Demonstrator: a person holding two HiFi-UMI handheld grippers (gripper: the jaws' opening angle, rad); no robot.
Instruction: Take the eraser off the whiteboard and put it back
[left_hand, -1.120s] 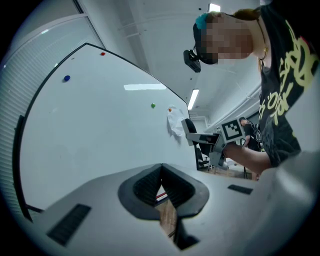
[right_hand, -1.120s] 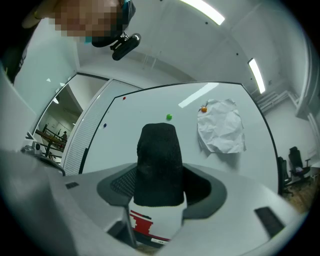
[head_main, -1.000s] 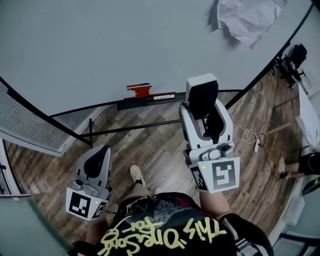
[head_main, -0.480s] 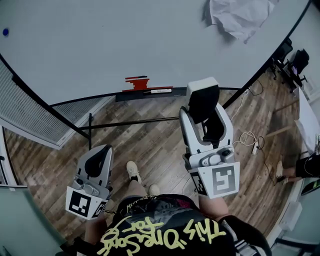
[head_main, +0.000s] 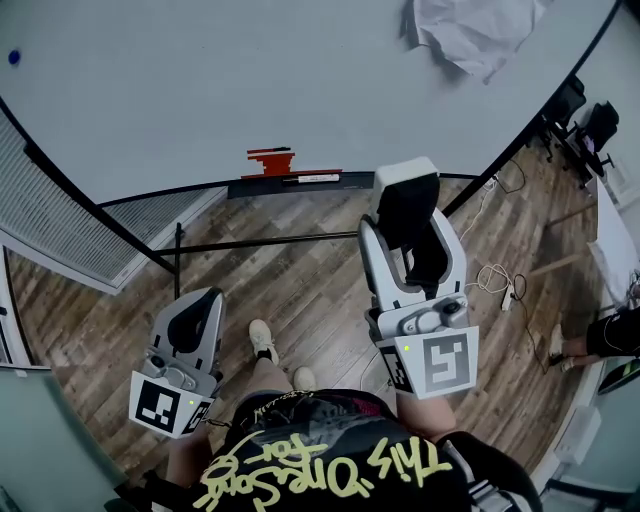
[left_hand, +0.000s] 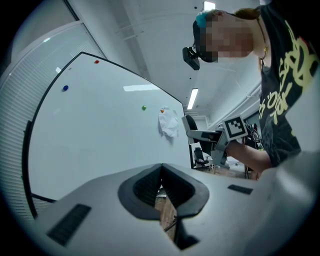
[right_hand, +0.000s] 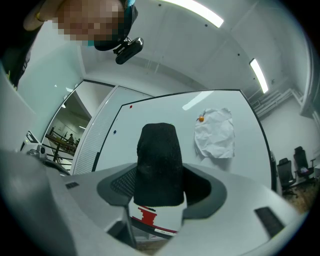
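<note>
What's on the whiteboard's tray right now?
A red object and a white marker lie on the tray. The eraser held in the right gripper hides anything just past its right end.

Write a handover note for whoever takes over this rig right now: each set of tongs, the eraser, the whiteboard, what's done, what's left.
Left tongs: shut, empty, held low.
Right tongs: shut on the eraser.
Whiteboard: ahead of the person, clear of the eraser.
Done: eraser is off the board.
Left: put it back on the board, then let go.
</note>
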